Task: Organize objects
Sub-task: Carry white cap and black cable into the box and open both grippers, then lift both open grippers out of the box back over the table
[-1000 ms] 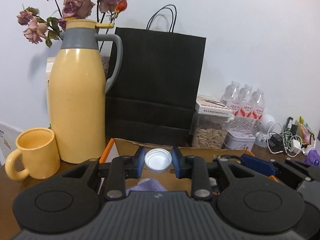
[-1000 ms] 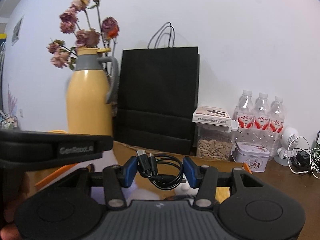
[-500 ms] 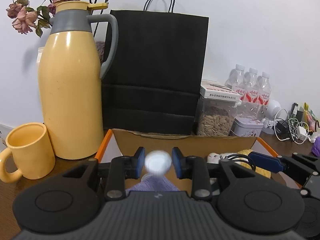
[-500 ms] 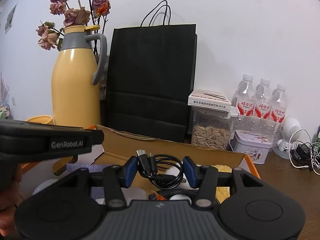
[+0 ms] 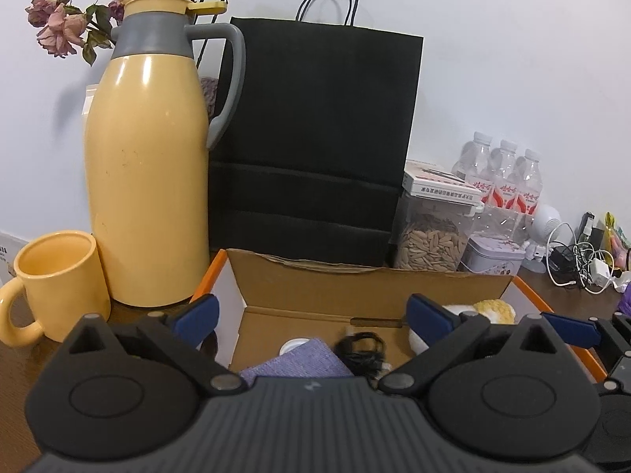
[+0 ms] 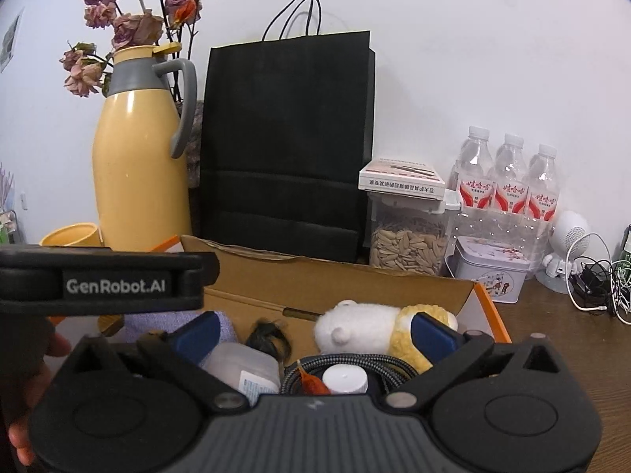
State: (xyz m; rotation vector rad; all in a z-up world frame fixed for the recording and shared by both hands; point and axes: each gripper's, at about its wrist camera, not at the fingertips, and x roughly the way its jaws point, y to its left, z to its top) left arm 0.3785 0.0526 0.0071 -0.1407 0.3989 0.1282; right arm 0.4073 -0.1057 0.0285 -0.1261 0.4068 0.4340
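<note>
Left gripper (image 5: pixel 311 315): matte black body, ribbed grey-black top plate with a small pale logo at centre. 2 round black housings, each with a raised disc. 2 angled black link arms, each with 1 silver pivot screw. Fingers (image 5: pixel 197 314) tipped with blue pads.

Right gripper (image 6: pixel 315 333): same build, 2 silver screws, blue pads. In its view the left gripper's side shows as a black bar with white "GenRobot.AI" lettering. A hand (image 6: pixel 23 378) shows at the left edge.
</note>
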